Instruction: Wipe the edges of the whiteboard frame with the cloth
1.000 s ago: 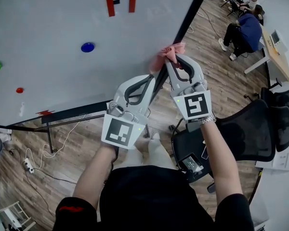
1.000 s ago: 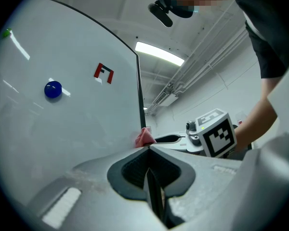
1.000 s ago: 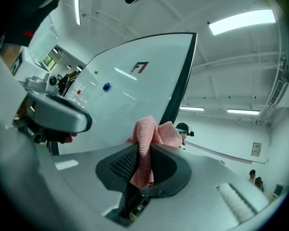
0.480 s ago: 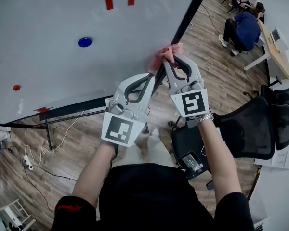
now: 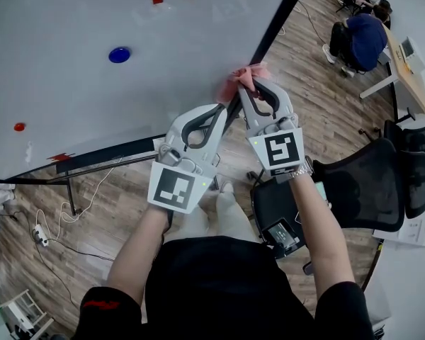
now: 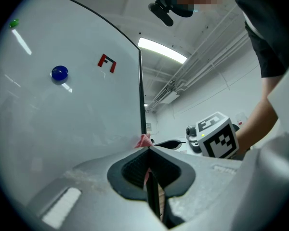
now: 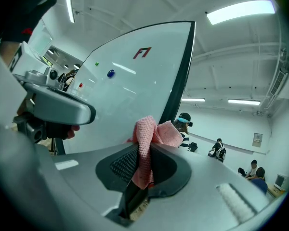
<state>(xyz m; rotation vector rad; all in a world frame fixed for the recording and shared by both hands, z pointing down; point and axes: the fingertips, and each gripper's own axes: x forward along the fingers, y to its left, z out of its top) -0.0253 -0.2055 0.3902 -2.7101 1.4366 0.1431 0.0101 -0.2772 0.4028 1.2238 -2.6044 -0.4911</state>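
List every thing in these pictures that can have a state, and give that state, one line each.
cloth: bunched, clamped in the right gripper's jaws, at the frame's edge.
right gripper: jaws shut on the cloth.
left gripper: jaws together, holding nothing.
whiteboard frame: upright, cloth at its side edge.
office chair: nobody sitting in it.
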